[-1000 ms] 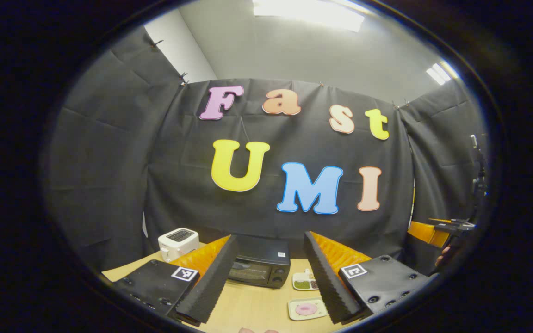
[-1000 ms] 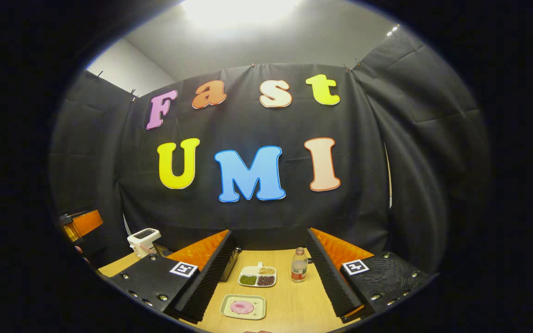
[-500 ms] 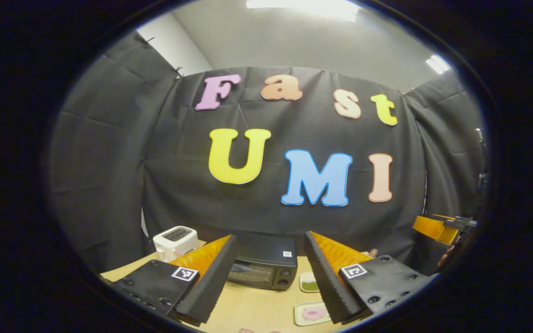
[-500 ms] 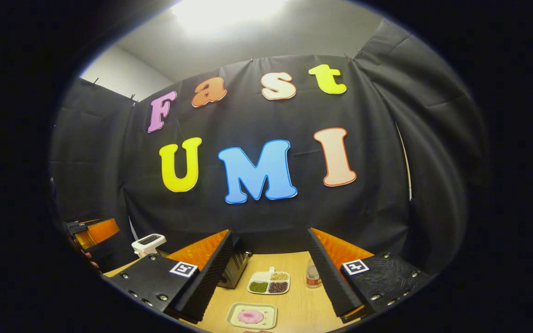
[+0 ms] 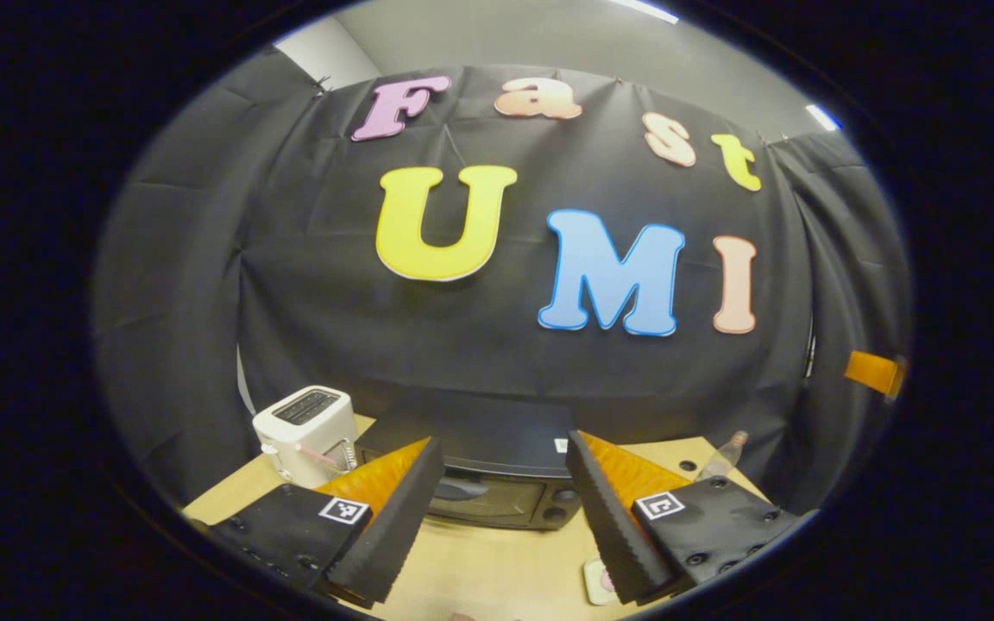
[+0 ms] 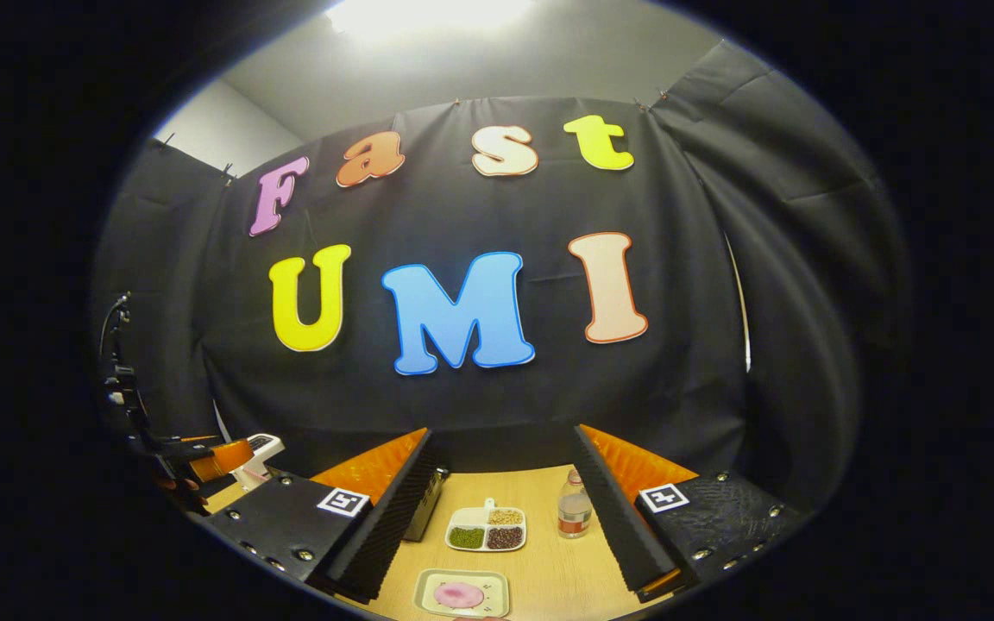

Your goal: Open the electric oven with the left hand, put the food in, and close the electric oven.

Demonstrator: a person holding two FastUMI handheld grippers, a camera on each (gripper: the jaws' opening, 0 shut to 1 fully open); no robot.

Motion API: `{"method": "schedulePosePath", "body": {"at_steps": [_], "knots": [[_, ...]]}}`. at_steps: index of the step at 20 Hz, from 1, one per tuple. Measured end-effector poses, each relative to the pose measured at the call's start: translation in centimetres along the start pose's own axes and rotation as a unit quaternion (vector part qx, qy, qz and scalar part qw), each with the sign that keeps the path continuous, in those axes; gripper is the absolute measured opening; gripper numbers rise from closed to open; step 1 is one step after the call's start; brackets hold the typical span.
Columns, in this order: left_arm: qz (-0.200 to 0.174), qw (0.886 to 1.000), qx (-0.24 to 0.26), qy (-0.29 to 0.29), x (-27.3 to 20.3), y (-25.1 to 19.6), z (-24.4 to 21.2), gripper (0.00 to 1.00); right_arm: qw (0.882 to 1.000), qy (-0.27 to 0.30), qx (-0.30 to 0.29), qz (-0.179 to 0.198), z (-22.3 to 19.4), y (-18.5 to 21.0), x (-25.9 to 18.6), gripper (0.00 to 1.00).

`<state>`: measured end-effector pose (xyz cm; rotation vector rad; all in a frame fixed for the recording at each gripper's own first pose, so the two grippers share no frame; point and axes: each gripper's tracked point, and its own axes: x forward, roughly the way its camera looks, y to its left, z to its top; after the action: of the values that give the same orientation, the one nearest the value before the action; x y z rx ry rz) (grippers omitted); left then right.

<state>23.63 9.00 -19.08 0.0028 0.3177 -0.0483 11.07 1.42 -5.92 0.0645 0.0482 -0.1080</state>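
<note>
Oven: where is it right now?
Left gripper view: the oven sits on the table dead ahead between the open left gripper, toaster on its left, bottle to its right.

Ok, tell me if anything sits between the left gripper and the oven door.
Nothing visible does. The left gripper is open and aimed at the oven, whose door is shut, with bare table between them. The toaster stands off to the side.
</note>
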Motion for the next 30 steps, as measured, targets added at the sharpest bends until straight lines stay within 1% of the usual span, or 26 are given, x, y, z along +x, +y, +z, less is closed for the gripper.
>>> {"method": "schedulePosePath", "body": {"at_steps": [1, 3, 6, 7, 10, 12, 13, 14, 16, 17, 18, 19, 21, 22, 24, 26, 28, 29, 30], "knots": [[-0.005, 1.000, 0.000, 0.012, 1.8, 0.7, -1.0, 0.96, 1.000, 0.003, -0.001, -0.009, -0.1, 0.4, 0.0, 0.98], [-0.014, 0.999, -0.002, 0.042, 5.2, 2.0, -3.6, 0.96, 0.999, 0.008, -0.008, -0.030, -0.4, 1.3, -0.3, 0.98], [-0.029, 0.996, 0.016, 0.078, 9.7, 3.5, -7.4, 0.97, 0.998, 0.008, -0.020, -0.064, -0.4, 2.1, -0.8, 0.98], [-0.033, 0.996, 0.021, 0.086, 11.1, 3.9, -8.4, 1.00, 0.997, 0.010, -0.025, -0.075, -0.5, 2.4, -1.0, 0.98], [-0.045, 0.993, 0.023, 0.109, 13.7, 4.5, -10.7, 1.00, 0.994, 0.016, -0.034, -0.102, -0.9, 3.1, -1.7, 0.98], [-0.048, 0.990, 0.032, 0.126, 14.7, 4.8, -12.4, 1.00, 0.993, 0.021, -0.037, -0.112, -1.1, 3.8, -2.0, 0.98], [-0.047, 0.991, 0.051, 0.117, 15.0, 4.9, -12.3, 1.00, 0.992, 0.021, -0.040, -0.116, -1.1, 4.0, -2.2, 0.93], [-0.046, 0.989, 0.070, 0.122, 15.0, 4.9, -12.9, 0.95, 0.992, 0.023, -0.043, -0.119, -1.1, 4.2, -2.3, 0.98], [-0.040, 0.990, 0.069, 0.121, 14.3, 5.0, -12.7, 1.00, 0.991, 0.023, -0.049, -0.125, -1.0, 4.5, -2.6, 0.98], [-0.038, 0.990, 0.064, 0.120, 13.8, 5.1, -13.0, 0.93, 0.990, 0.021, -0.050, -0.130, -0.8, 4.6, -2.8, 0.98], [-0.039, 0.990, 0.065, 0.117, 13.3, 5.0, -13.4, 0.98, 0.990, 0.019, -0.048, -0.134, -0.8, 4.8, -2.9, 0.98], [-0.041, 0.990, 0.069, 0.115, 12.5, 5.0, -13.6, 1.00, 0.990, 0.019, -0.044, -0.135, -0.9, 5.1, -3.0, 0.98], [-0.046, 0.989, 0.068, 0.121, 10.7, 5.3, -14.5, 0.98, 0.990, 0.022, -0.040, -0.137, -1.2, 5.8, -3.2, 0.98], [-0.049, 0.989, 0.064, 0.126, 9.9, 5.3, -15.2, 1.00, 0.989, 0.023, -0.038, -0.138, -1.4, 6.2, -3.2, 0.98], [-0.063, 0.987, 0.070, 0.127, 8.6, 5.4, -16.1, 1.00, 0.990, 0.023, -0.031, -0.137, -1.6, 6.9, -3.2, 0.98], [-0.076, 0.985, 0.084, 0.133, 7.4, 5.5, -17.3, 1.00, 0.991, 0.032, -0.022, -0.126, -2.4, 7.8, -3.0, 0.98], [-0.078, 0.982, 0.091, 0.147, 6.4, 5.6, -18.5, 1.00, 0.993, 0.045, -0.018, -0.107, -3.3, 8.7, -2.6, 0.98], [-0.076, 0.981, 0.088, 0.154, 5.9, 5.8, -19.1, 0.94, 0.994, 0.049, -0.017, -0.099, -3.5, 9.0, -2.2, 0.98], [-0.074, 0.981, 0.083, 0.159, 5.7, 5.8, -19.7, 0.97, 0.994, 0.056, -0.016, -0.091, -3.9, 9.1, -1.7, 0.98]]}}
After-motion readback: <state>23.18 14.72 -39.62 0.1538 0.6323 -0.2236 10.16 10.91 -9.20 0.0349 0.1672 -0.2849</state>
